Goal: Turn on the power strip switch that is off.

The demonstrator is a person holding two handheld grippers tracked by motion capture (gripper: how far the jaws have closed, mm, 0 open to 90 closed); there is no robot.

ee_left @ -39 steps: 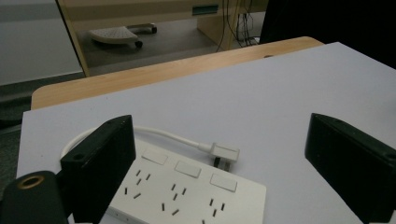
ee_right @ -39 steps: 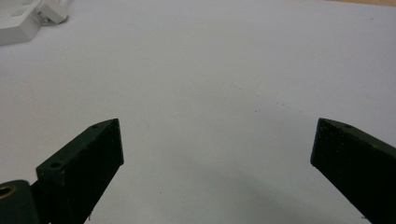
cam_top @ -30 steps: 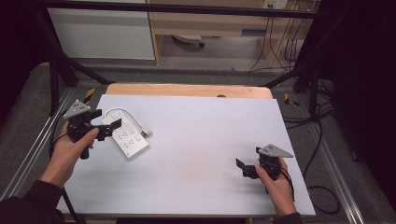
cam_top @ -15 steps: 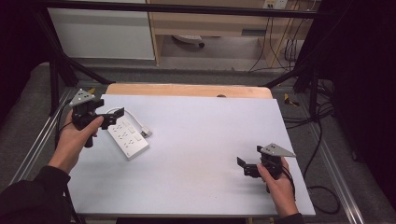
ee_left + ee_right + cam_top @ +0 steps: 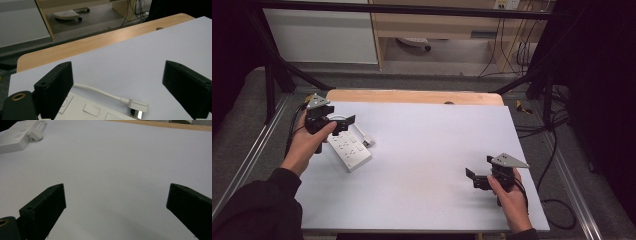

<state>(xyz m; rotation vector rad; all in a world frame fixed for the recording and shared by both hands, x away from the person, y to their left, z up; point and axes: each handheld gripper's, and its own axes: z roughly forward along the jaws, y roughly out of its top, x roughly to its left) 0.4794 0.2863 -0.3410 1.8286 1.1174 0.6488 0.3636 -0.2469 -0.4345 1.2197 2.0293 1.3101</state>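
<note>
A white power strip [image 5: 350,150] lies flat at the left of the white table [image 5: 427,145]. Its short white cable [image 5: 100,91] curls round to a plug [image 5: 368,141] lying beside it. My left gripper [image 5: 341,119] hovers over the strip's far end, open, with nothing between its jaws. In the left gripper view the strip [image 5: 92,111] and plug [image 5: 136,107] lie just below the open left gripper [image 5: 120,87]. My right gripper [image 5: 474,178] rests low near the front right of the table, open and empty. From the right gripper [image 5: 115,210] the strip [image 5: 15,136] appears far off.
A bare wooden band [image 5: 412,96] runs along the table's far edge, with a small hole in it. Black frame posts [image 5: 272,75] stand at both far corners. Cables [image 5: 557,145] trail on the floor to the right. A wheeled base [image 5: 412,42] sits beyond the table.
My left gripper has moved away from me and slightly right, from beside the power strip to above its far end. The right gripper has stayed in place.
</note>
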